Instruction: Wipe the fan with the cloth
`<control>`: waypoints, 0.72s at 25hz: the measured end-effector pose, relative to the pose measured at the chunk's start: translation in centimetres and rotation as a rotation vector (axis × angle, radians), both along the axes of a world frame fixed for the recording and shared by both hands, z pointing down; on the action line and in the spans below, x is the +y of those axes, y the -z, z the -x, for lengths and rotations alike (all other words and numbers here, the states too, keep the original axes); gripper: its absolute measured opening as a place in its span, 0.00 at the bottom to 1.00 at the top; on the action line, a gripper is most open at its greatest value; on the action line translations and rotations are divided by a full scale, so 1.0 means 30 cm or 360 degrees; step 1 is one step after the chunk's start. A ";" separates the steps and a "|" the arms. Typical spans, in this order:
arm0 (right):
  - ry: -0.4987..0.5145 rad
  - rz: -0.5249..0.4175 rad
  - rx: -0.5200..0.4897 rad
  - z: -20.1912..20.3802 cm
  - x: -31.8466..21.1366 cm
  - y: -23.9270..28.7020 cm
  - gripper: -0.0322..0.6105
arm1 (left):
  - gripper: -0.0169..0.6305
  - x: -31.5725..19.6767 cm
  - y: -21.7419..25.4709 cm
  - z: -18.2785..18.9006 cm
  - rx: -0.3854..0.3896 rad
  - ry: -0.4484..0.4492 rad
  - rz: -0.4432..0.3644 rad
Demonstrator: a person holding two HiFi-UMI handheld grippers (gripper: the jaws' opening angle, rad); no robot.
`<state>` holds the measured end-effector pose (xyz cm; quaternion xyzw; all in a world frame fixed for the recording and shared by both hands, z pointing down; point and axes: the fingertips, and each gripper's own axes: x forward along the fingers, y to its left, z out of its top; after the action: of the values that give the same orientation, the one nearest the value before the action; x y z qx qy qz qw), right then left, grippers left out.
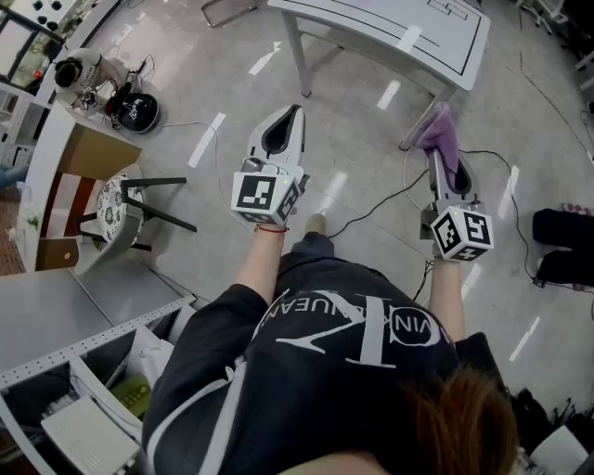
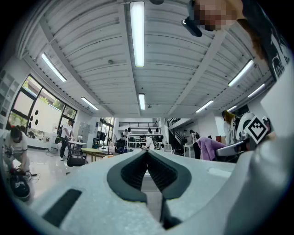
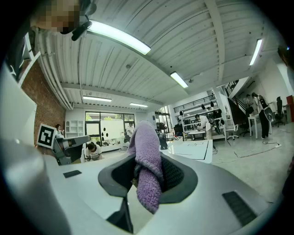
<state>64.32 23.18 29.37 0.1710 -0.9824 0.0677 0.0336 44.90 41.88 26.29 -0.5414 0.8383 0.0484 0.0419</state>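
The person stands on the grey floor, near a corner of the white table, with both tools level. The right gripper is clamped on the purple cloth. The left gripper is closed and empty. No fan shows, so wiping seems not yet begun. The shirt's white lettering is upside down and cannot be fully read.

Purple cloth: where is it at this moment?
The cloth is pinched in the right tool, at the head view's right, close to the white table.
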 end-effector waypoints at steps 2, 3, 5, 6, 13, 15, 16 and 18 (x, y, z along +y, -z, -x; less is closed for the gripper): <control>-0.0013 0.0005 -0.0001 0.035 -0.012 -0.005 0.23 | 0.03 -0.011 -0.003 0.037 -0.0003 0.0002 0.0004; -0.0020 0.0008 0.0001 0.052 -0.016 -0.008 0.23 | 0.03 -0.016 -0.005 0.056 -0.0002 0.0001 0.0007; -0.0034 0.0014 0.0011 0.089 -0.024 -0.016 0.23 | 0.03 -0.028 -0.013 0.096 0.0008 -0.0010 0.0014; -0.0042 0.0018 0.0018 0.108 -0.028 -0.021 0.23 | 0.03 -0.034 -0.018 0.117 0.0016 -0.0017 0.0018; -0.0152 0.0040 0.0028 0.258 -0.051 -0.039 0.23 | 0.03 -0.077 -0.041 0.306 0.0054 -0.0101 0.0032; -0.0194 0.0062 -0.0001 0.305 -0.052 -0.038 0.23 | 0.03 -0.079 -0.042 0.367 0.0053 -0.0132 0.0028; -0.0209 0.0070 -0.0013 0.326 -0.050 -0.038 0.23 | 0.03 -0.078 -0.045 0.396 0.0049 -0.0146 0.0027; -0.0226 0.0075 -0.0023 0.364 -0.043 -0.039 0.23 | 0.03 -0.072 -0.058 0.449 0.0042 -0.0161 0.0035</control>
<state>53.40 21.88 30.53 0.2390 -0.9661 0.0941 0.0257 31.41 39.73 28.02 -0.5828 0.8108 0.0482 0.0225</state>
